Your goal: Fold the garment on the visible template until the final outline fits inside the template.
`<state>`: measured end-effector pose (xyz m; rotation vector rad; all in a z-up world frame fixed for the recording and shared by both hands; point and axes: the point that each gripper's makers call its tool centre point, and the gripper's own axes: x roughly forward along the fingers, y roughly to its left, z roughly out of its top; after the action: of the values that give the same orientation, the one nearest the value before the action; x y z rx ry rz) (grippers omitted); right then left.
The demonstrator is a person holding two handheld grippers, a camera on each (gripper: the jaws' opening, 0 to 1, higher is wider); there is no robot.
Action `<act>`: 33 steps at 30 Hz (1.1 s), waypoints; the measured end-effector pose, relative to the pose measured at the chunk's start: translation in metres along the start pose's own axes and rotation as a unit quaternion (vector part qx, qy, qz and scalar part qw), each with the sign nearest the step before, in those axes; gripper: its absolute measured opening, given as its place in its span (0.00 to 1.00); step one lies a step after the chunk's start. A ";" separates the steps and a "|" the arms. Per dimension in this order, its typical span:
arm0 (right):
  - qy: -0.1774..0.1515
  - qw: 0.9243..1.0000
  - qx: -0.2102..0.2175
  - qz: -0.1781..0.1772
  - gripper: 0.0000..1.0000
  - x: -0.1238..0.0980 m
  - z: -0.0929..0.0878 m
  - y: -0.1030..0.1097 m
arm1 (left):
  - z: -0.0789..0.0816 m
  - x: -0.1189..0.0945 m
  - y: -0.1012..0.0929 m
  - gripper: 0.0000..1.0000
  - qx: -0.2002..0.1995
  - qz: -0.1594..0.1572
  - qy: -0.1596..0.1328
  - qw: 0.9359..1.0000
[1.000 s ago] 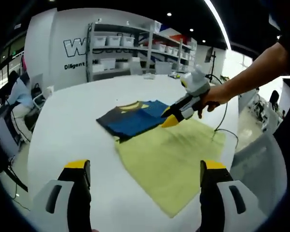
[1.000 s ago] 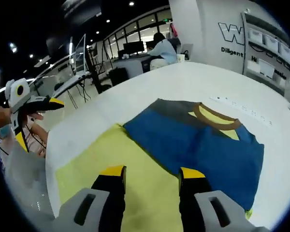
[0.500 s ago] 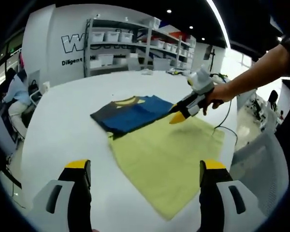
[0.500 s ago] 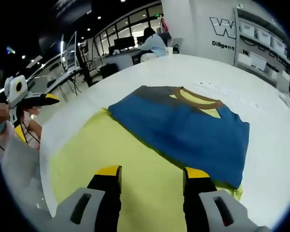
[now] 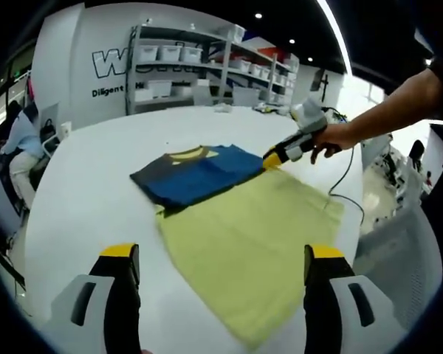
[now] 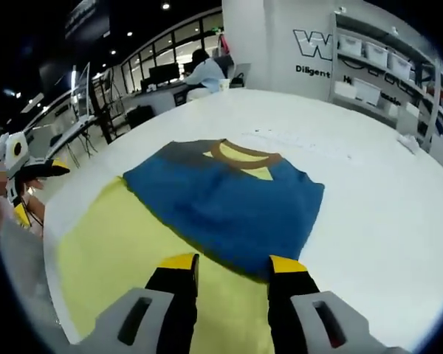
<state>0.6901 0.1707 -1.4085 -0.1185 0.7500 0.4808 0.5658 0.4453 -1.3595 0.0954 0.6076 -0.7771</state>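
A blue garment (image 5: 196, 173) with a yellow-and-brown collar lies folded on the far end of a yellow-green template sheet (image 5: 247, 228) on the white table (image 5: 88, 192). In the left gripper view, my left gripper (image 5: 221, 254) is open above the sheet's near end. My right gripper (image 5: 277, 155) reaches in from the right, its yellow tips at the garment's right corner. In the right gripper view, my right gripper (image 6: 232, 264) is open just over the near edge of the garment (image 6: 221, 195), with the template (image 6: 111, 251) to the left. Nothing is between its jaws. My left gripper (image 6: 29, 173) shows at far left.
A black cable (image 5: 340, 188) trails off the table's right side past the sheet. Shelves with white bins (image 5: 184, 63) line the back wall. A person sits at a desk (image 6: 207, 70) beyond the table. A grey chair (image 5: 399, 251) stands at the right edge.
My right gripper has moved forward along the sheet to the garment's edge, and the garment now reaches its jaws. My left gripper stays open near the sheet's near end.
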 end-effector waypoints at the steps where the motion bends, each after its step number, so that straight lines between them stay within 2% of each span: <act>1: -0.001 1.000 0.002 -0.002 0.29 0.000 0.001 -0.003 | -0.001 0.001 -0.001 0.88 0.000 0.000 0.001 1.000; 7: -0.009 0.999 0.026 -0.034 0.18 0.009 0.018 -0.044 | 0.000 0.003 -0.003 0.87 -0.008 0.005 0.005 1.000; 14: -0.009 0.998 0.050 -0.043 0.15 0.027 0.025 -0.070 | 0.007 0.003 -0.004 0.85 -0.013 0.015 0.001 1.000; 21: -0.002 0.996 0.070 -0.048 0.13 0.048 0.028 -0.079 | 0.006 0.000 -0.002 0.84 -0.017 0.024 0.002 1.000; 25: 0.009 0.997 0.063 -0.049 0.09 0.056 0.025 -0.077 | 0.002 -0.002 0.000 0.84 -0.023 0.030 0.006 0.999; 26: 0.010 0.997 0.064 -0.049 0.08 0.050 0.025 -0.073 | 0.001 -0.002 0.001 0.84 -0.024 0.031 0.007 0.999; 33: 0.014 0.995 0.081 -0.052 0.00 0.049 0.020 -0.066 | -0.005 -0.004 0.002 0.84 -0.025 0.033 0.015 0.999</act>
<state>0.7641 0.1361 -1.4313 -0.0117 0.8033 0.3190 0.5630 0.4505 -1.3616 0.0805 0.6491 -0.6964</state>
